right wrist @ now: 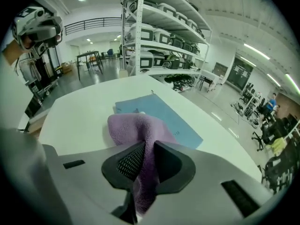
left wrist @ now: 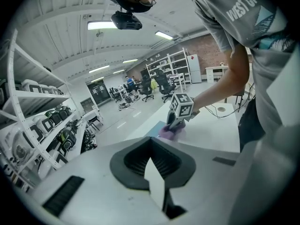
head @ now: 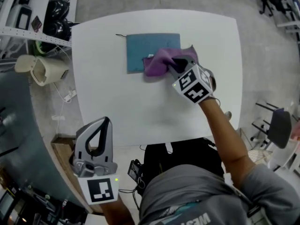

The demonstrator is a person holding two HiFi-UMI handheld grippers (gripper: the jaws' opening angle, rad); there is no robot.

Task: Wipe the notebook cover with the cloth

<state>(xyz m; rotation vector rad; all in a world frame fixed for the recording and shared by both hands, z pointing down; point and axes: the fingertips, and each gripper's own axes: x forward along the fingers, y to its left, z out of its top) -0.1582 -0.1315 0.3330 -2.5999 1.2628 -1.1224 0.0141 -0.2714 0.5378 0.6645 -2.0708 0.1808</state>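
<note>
At the far left we see a white rack (head: 18, 32) standing beside the desk (head: 140, 111). Nearer to us, off the desk's near left corner, the left tongs (head: 107, 121) hang clear of the white top. Their 2 tips are drawn together and nothing sits between them, as the left gripper view (left wrist: 150, 139) shows.

Moving right, the blue notebook (head: 150, 46) lies flat on the far half of the desk, its cover facing up. A thin dark cord trails from its far left corner.

The purple cloth (head: 157, 62) is bunched over the notebook's near right corner. It touches the cover and spills past the right edge onto the desk.

The right tongs (head: 176, 64) are clamped narrowly on that cloth. In the right gripper view (right wrist: 146, 149) a fold of it runs down between the 2 dark pads, with the rest heaped just ahead on the notebook. Their marker cube (head: 193, 84) sits just behind, at the end of the person's outstretched arm.

Past the desk's right edge, 1 dark chair (head: 276, 125) stands on the grey floor.
</note>
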